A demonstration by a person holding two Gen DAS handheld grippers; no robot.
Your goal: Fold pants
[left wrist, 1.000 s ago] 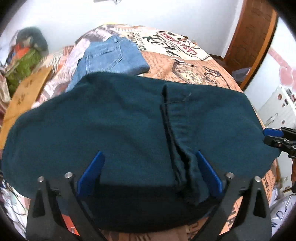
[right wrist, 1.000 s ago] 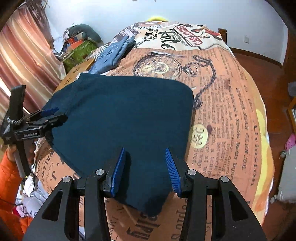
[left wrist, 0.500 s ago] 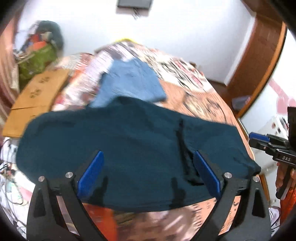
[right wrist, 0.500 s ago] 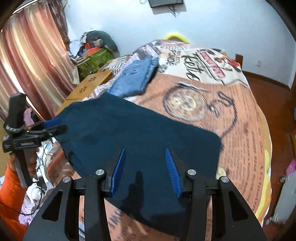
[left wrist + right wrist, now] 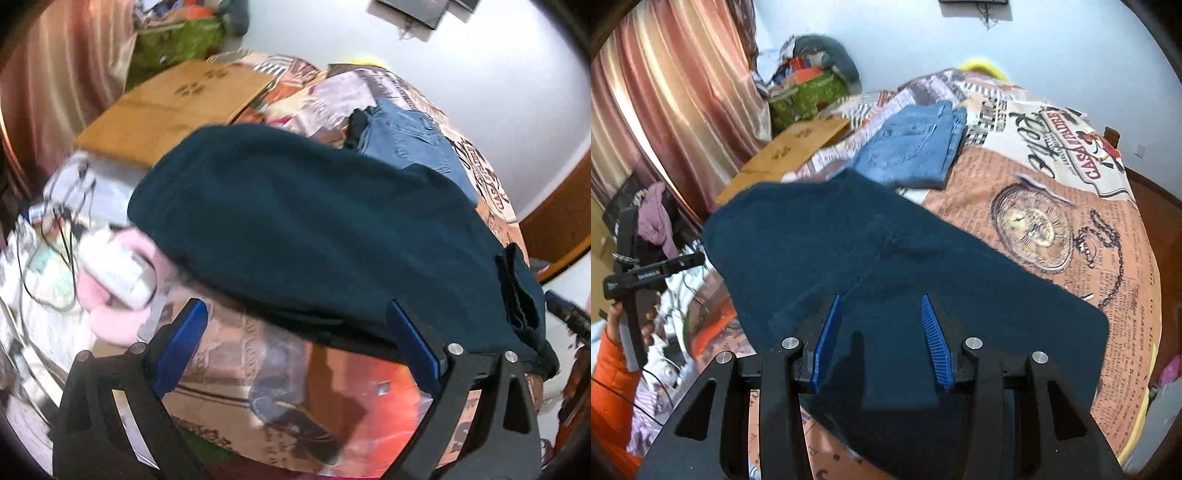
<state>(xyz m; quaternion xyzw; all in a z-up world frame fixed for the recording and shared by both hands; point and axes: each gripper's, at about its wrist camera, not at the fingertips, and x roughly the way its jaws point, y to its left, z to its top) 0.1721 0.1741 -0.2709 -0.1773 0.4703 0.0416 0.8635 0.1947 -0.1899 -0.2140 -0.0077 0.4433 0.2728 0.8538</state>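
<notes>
Dark teal pants (image 5: 325, 229) lie folded flat on the printed bedspread; they also show in the right wrist view (image 5: 894, 280). My left gripper (image 5: 295, 314) is open and empty, hovering off the near bed edge with only its right finger at the pants' edge. It also appears at the left of the right wrist view (image 5: 698, 258). My right gripper (image 5: 881, 306) is open and empty just above the pants' near part. Its blue tip shows at the right edge of the left wrist view (image 5: 561, 302).
Folded blue jeans (image 5: 916, 144) lie on the bedspread (image 5: 1071, 192) beyond the teal pants. A cardboard sheet (image 5: 790, 151) leans at the bed's left side. Cables and a pink-and-white object (image 5: 118, 273) lie on the floor by the bed. Curtains (image 5: 665, 103) hang at left.
Both grippers have pulled back and lifted from the pants. The left one has swung left, off the bed edge toward the floor clutter. The pants lie still.
</notes>
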